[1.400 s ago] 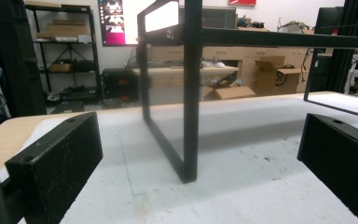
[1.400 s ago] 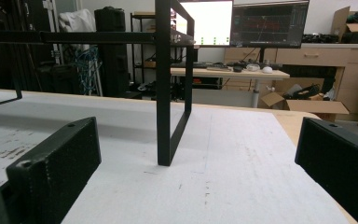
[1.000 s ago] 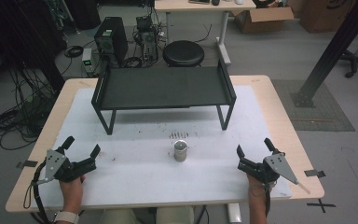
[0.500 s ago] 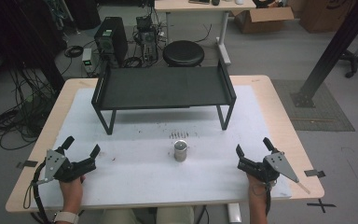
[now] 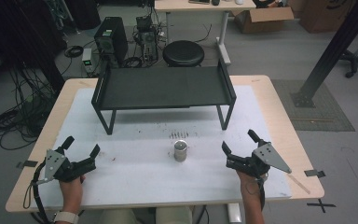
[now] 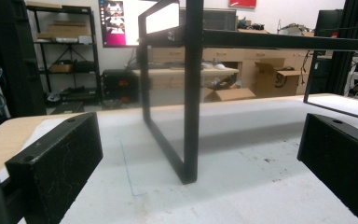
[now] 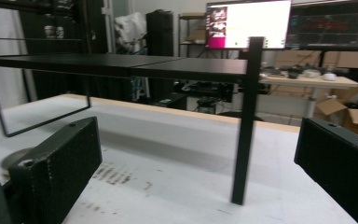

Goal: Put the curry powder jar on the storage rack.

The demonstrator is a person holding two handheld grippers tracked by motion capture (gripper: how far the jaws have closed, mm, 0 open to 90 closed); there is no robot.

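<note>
Grippers at rest on my side of the table, seen from the high view: my left gripper [image 5: 81, 146] sits near the table's front left corner, my right gripper [image 5: 240, 143] near the front right, each held by a hand coming up from the bottom edge. Both have their jaws spread wide with nothing between them. Between the two, a little closer to the right one but well apart from both, a small metal cup [image 5: 181, 150] stands upright on the white mat [image 5: 135, 186] that covers most of the wooden table [image 5: 286, 126]. Just behind the cup I see a patch of dark scuff marks [image 5: 182, 135] on the mat.

Farther back, a black shelf rack [image 5: 163, 87] stands on thin legs across the mat, its flat top bare. Beyond the table's far edge, a round black stool [image 5: 183, 52] and a computer tower [image 5: 110, 38] sit on the floor.

From the left gripper view, my two black jaws frame the rack's near leg [image 6: 190, 93], which rises from the mat straight ahead, with open mat between the jaws. From the right gripper view, the jaws stand equally wide apart, the rack's other front leg [image 7: 246, 121] is ahead of them, and the rim of the cup [image 7: 14, 158] peeks out at the far left behind the left jaw. Lit monitors [image 7: 247, 23] glow in the background.
</note>
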